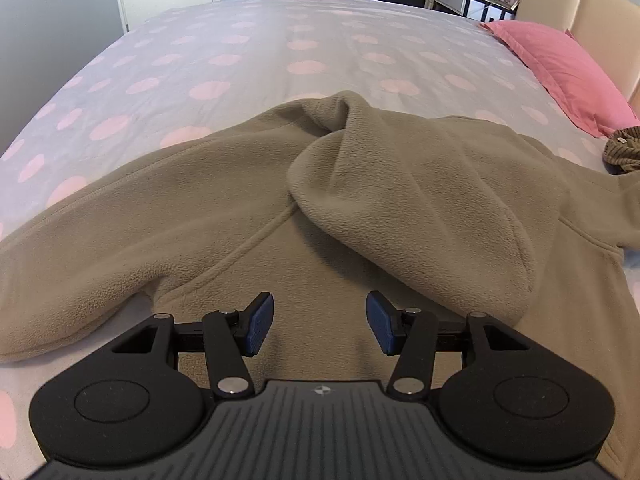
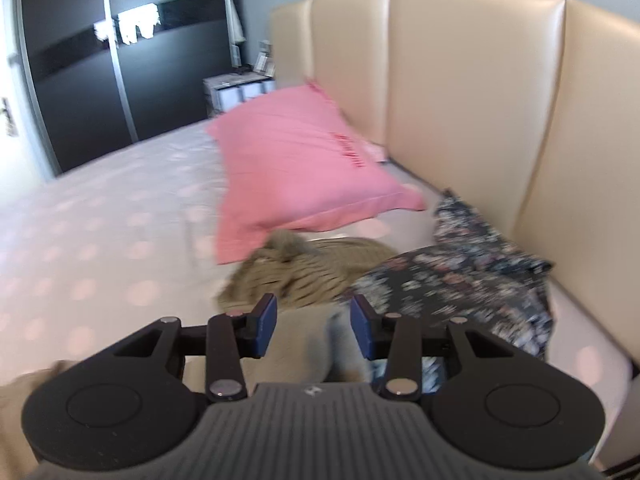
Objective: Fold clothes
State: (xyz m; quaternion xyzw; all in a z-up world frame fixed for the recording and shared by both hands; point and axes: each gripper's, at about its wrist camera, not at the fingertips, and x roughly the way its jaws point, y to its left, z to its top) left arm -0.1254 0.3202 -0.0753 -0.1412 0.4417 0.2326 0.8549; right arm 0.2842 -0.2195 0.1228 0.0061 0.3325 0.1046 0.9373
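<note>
While the beige fleece hoodie (image 1: pixel 248 216) lies spread on the polka-dot bedspread (image 1: pixel 240 56), hood (image 1: pixel 400 200) flopped over its chest, the left gripper (image 1: pixel 320 322) hovers above it, jaws apart, gripping nothing. Right gripper (image 2: pixel 313 326): jaws parted, pads clear of the fleece below. Nearby: pink pillow (image 2: pixel 296 168), olive knit garment (image 2: pixel 308 268), dark floral garment (image 2: pixel 460 284), cream headboard (image 2: pixel 460 100).

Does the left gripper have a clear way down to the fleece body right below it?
Probably yes. The left gripper hangs open over the flat body of the beige fleece, with nothing between its pads and the cloth. The folded-over sleeve lies just ahead, to the right, not in the way.
</note>
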